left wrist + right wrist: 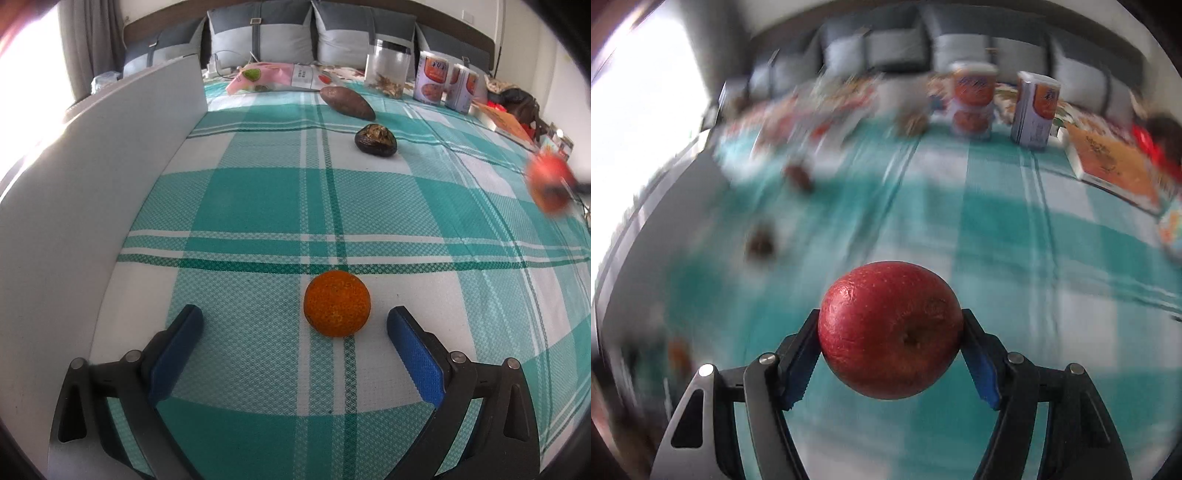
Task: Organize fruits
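Observation:
An orange (337, 303) rests on the green-and-white checked cloth (258, 192), just ahead of my left gripper (295, 317), which stands open with its blue pads clear of the fruit on either side. My right gripper (890, 325) is shut on a red apple (890, 336), held above the cloth; its pads press both sides of the fruit. The same apple shows as a red blur (550, 184) at the right edge of the left wrist view. Further back lie a dark avocado (376, 140) and a brown sweet potato (347, 102).
A white board (92, 184) walls off the left side. At the back stand a clear jar (388, 68), printed cans (430, 81), a pink packet (258, 75) and cushions. A book (1108, 162) lies at the right. The right wrist view is motion-blurred.

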